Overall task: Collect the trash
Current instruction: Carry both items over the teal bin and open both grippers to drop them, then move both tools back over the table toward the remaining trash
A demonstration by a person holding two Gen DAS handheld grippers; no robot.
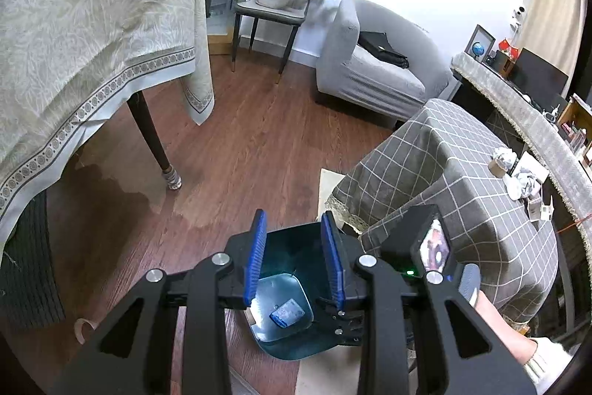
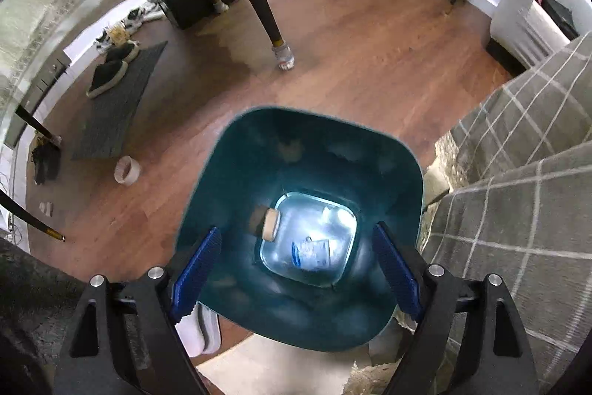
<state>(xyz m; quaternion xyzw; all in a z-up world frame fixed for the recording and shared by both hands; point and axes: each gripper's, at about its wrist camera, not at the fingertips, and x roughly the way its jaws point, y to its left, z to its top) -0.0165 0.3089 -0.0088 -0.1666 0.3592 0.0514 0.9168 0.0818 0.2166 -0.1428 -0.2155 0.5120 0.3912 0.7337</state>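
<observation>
**A:** Start with the left wrist view. What is the left hand-held gripper [image 1: 294, 258] doing?

**B:** It is clenched. The blue pads are drawn in to a narrow gap and nothing sits between them. It hangs tilted over a teal bin [image 1: 290, 237] that stands on the wooden floor [image 1: 240, 143].

**A:** Is there anything in the bin?

**B:** A blue and white packet [image 1: 286, 313] lies flat on the pale bottom. The bin stands just beside the desk [image 1: 444, 154], which has a grey checked cloth on it.

**A:** Is there any trash on that desk?

**B:** Two crumpled paper balls, one [image 1: 504, 156] near the far edge and another [image 1: 527, 181] just beside it. They lie among small boxes that I cannot make out.

**A:** Now the right wrist view.

**B:** The right hand-held gripper [image 2: 296, 265] points steeply down into the bin's [image 2: 296, 143] mouth. It is released, the pads spread wide, one near each side wall and touching nothing.

**A:** What does the bottom look like from there?

**B:** The packet [image 2: 312, 252] lies near the middle, and a short tan cylinder [image 2: 270, 224] lies on its side against the left edge of the bottom.

**A:** What is around the bin?

**B:** The checked desk [image 2: 536, 173] is on the right. A roll of tape [image 2: 127, 170] is on the floor to the left, well apart from the bin. Farther off, a pair of slippers [image 2: 111, 69] rests on a dark mat [image 2: 111, 121].
</observation>
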